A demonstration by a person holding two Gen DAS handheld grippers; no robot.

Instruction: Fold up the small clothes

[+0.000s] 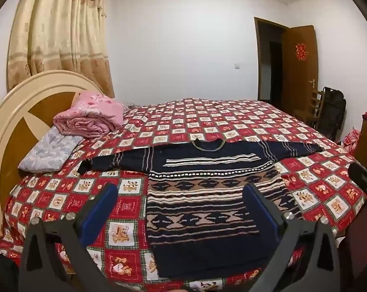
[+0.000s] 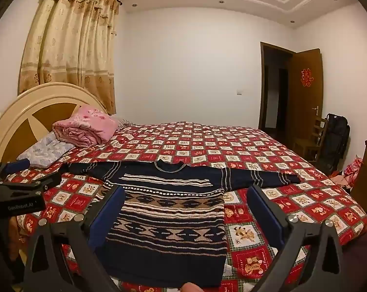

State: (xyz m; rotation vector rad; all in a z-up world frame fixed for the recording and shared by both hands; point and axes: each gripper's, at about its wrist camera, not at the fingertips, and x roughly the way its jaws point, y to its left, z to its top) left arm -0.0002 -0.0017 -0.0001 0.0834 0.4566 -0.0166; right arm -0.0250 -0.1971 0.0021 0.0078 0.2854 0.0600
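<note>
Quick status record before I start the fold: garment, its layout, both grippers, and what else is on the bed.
garment: dark patterned sweater
layout: flat on the bed, front up, both sleeves spread sideways, hem toward the cameras, not yet folded
left gripper: open, holding nothing, above the sweater's lower left part
right gripper: open, holding nothing, above the sweater's lower body
other items: pink quilt folded near the headboard, on a pale floral pillow

Black tool frames, blue pads, silver screws.
</note>
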